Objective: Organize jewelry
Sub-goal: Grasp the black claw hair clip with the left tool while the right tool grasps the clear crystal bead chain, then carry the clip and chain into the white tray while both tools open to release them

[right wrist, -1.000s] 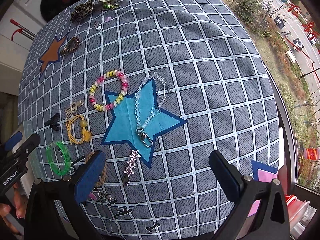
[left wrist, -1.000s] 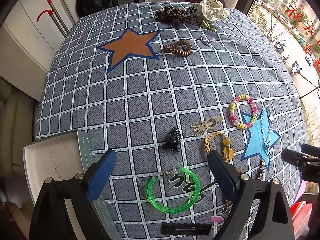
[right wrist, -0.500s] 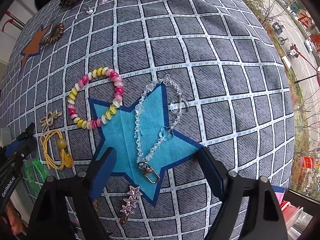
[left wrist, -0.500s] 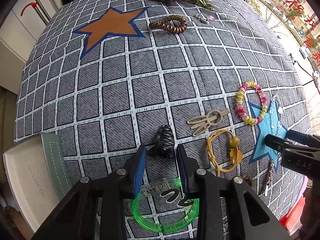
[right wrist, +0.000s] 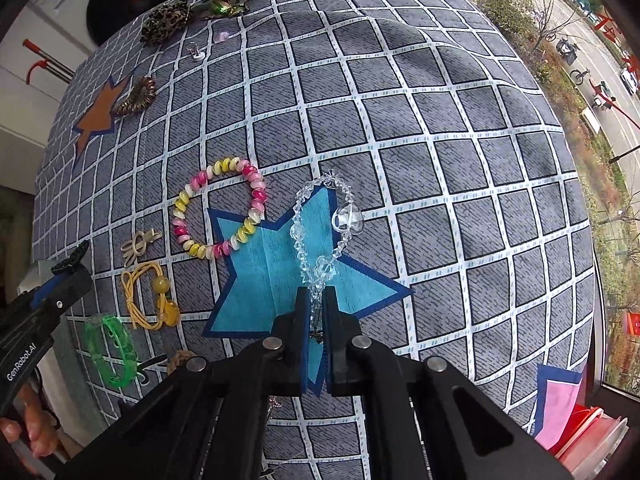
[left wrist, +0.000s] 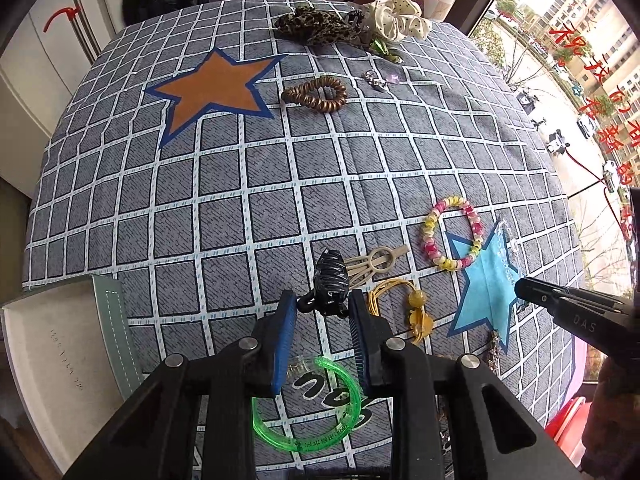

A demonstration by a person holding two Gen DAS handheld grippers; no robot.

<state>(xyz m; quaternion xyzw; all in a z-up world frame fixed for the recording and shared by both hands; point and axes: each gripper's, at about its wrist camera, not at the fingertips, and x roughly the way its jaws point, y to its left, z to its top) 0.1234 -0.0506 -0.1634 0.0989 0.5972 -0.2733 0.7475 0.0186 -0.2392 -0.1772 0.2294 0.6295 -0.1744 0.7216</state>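
A black claw hair clip (left wrist: 330, 280) sticks out from between the blue pads of my left gripper (left wrist: 322, 304), which is shut on its lower end just above the checked cloth. The right wrist view shows that clip (right wrist: 74, 258) at the tip of the left gripper (right wrist: 68, 276). My right gripper (right wrist: 316, 300) points straight down over the blue star patch (right wrist: 264, 276). It is shut on the clasp end of a clear bead chain (right wrist: 300, 224), whose loop lies across the star. The right gripper (left wrist: 528, 290) also reaches in from the right edge of the left wrist view.
A pink-and-yellow bead bracelet (left wrist: 452, 236), a beige clip (left wrist: 376, 260), a yellow cord bracelet (left wrist: 400, 304) and a green bangle (left wrist: 308, 404) lie close by. A brown spiral tie (left wrist: 316, 94), an orange star (left wrist: 212, 84) and scrunchies (left wrist: 398, 16) are far. A white box (left wrist: 52, 340) sits left.
Both grippers went from wide open to closed. The left closed on the black claw clip. The right came down over the blue star and closed on the chain's clasp end.
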